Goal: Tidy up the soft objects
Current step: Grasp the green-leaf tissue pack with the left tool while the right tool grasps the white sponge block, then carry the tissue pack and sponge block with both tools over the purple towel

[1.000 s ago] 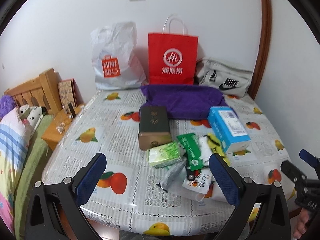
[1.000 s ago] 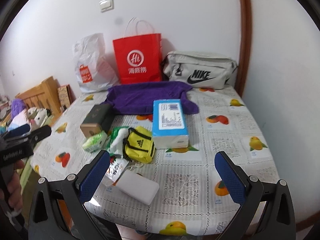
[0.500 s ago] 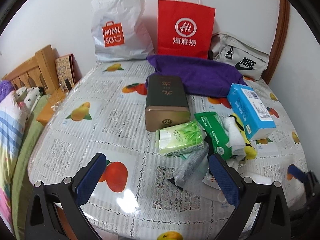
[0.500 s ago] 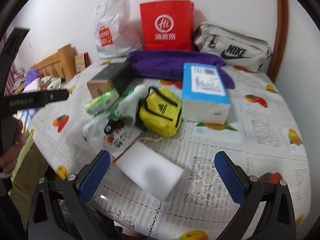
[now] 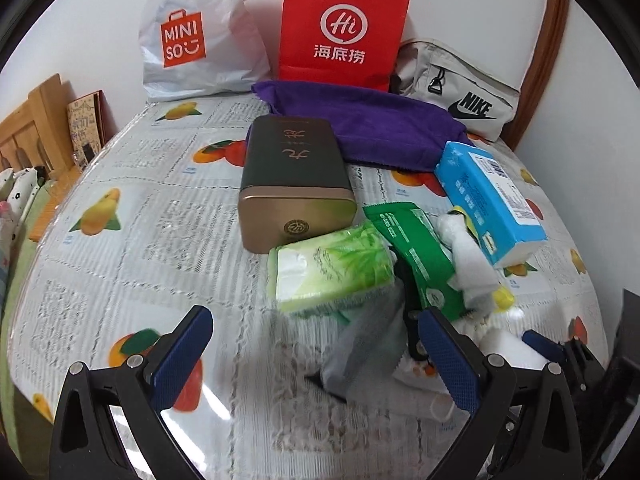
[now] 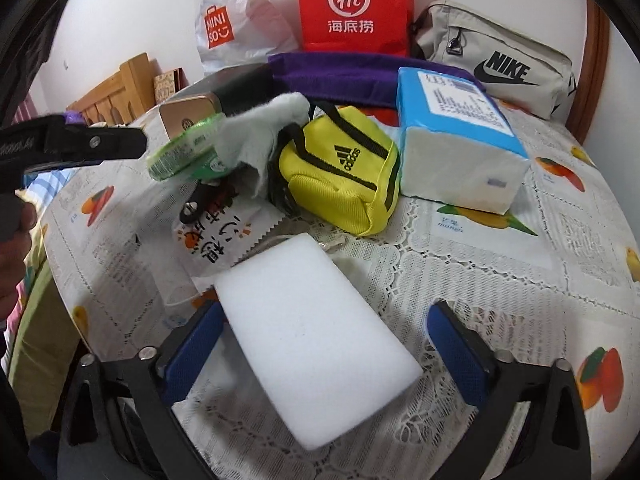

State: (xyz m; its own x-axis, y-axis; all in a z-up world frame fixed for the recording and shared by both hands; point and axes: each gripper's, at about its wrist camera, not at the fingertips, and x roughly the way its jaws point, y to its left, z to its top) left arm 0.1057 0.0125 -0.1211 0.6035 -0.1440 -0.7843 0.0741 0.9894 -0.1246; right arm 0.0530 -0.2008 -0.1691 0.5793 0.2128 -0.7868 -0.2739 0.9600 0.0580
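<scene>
The white sponge block (image 6: 316, 340) lies near the front edge of the table (image 6: 520, 280), now between the spread fingers of the right gripper (image 6: 324, 344); a second ago it lay well ahead of them. The blue left pad (image 6: 196, 344) is just beside, perhaps touching, the block's left edge, while the right pad stands apart from it, so the tool is released, not clamped. Behind the block, touching or overlapping one another, sit a printed white packet (image 6: 216, 236), a yellow Adidas pouch (image 6: 344, 168), a white cloth (image 6: 256, 132) and a green tissue pack (image 5: 332, 268). The blue tissue box (image 6: 456, 136) stands just right of the pouch.

The left gripper (image 5: 316, 356) has also come closer to the pile: its fingers are wide apart and hold nothing, with a grey, blurred soft item (image 5: 360, 352) lying between them and the green tissue pack just ahead. A green wipes packet (image 5: 420, 256) leans beside that pack, and a dark tin with a gold end (image 5: 296, 184) lies behind it.

Toward the table's back edge a purple cloth (image 5: 376, 120) is spread, with a Miniso bag (image 5: 192, 36), a red paper bag (image 5: 340, 28) and a Nike bag (image 5: 460, 92) against the wall.
</scene>
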